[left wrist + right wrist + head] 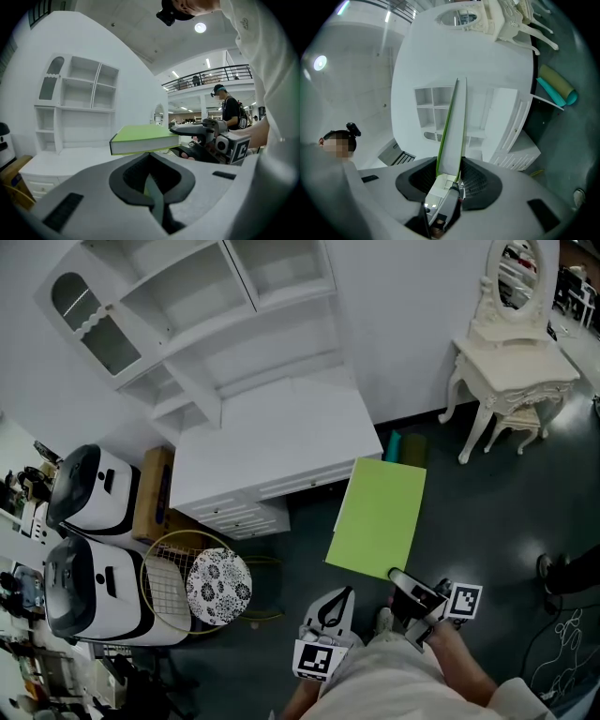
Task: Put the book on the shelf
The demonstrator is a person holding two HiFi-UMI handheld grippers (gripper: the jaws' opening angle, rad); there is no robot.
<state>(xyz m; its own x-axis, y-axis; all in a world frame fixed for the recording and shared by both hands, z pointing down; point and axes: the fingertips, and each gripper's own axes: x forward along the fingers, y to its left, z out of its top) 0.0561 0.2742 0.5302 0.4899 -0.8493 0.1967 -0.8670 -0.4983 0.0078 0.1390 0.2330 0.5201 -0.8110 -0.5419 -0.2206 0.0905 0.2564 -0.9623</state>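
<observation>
**Fingers pinching the green book, shelves waiting ahead**

Fingers (474, 180) on the right gripper (397, 577) are pinching the near edge of the green book (380, 512), one pad on each cover. The book is hanging in the air over the floor (487, 512), just off the front right corner of the white worktop (272, 432), and it is not yet on the shelf unit (216, 324) standing along the worktop's back edge. The left gripper (336, 604) is carrying nothing, its fingers pressed together.

Now the worry: the whole book is sticking out from that one narrow grip with no support underneath. To my eye it is looking ready to droop or twist between the pads if the reach is hurried. A sagging far corner could be catching a shelf lip or a divider on the way in, and that knock could be levering the book loose.

As for the pose, the right hand is angling slightly upward and rolled so the book is lying flat, cover up, aimed at the shelves. The left hand is sitting low beside it, close to the body, tilting slightly down.
</observation>
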